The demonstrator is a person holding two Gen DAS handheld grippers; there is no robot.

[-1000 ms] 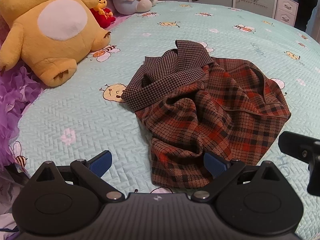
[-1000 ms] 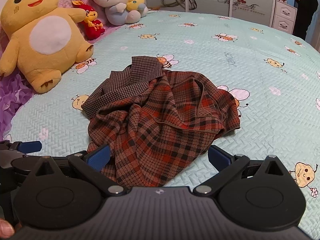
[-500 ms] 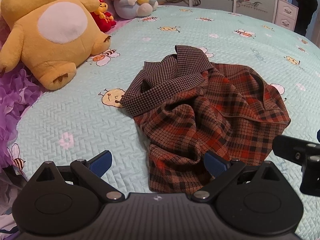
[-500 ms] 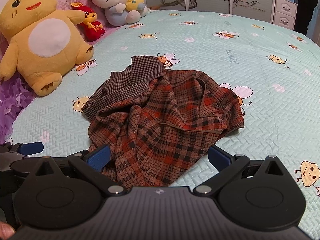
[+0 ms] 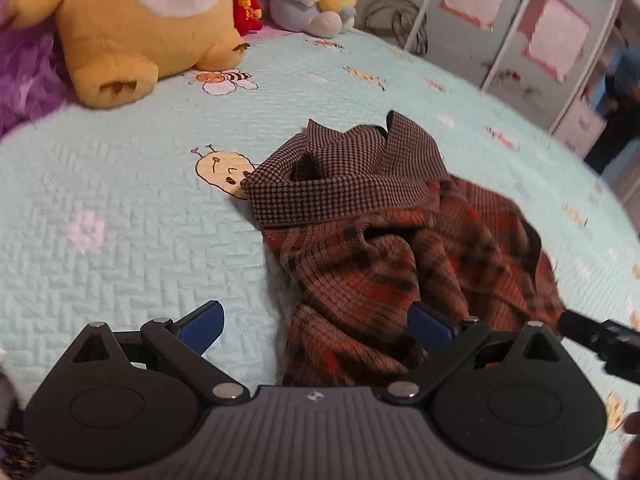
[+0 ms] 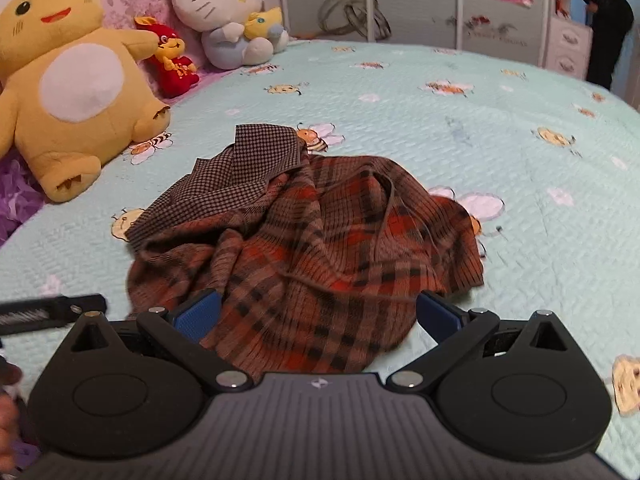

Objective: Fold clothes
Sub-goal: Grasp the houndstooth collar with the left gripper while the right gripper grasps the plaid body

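— What sort of place was it?

— A bedroom in a home. A wide bed [image 6: 440, 128] took up most of both views, covered by a pale mint quilted bedspread [image 5: 120, 208] printed with cartoon bees and small flowers.

— Anything else that showed it?

— Soft toys sat along the head of the bed: a big yellow plush [image 6: 68, 80], a small red doll [image 6: 172, 60] and a white cat plush [image 6: 224, 12], with purple frilly bedding [image 5: 24, 76] beside them. Behind stood wardrobe doors [image 6: 420, 4] with pink decorated panels, and a white chest of drawers [image 6: 566, 46] near a person in dark clothes [image 6: 608, 28].
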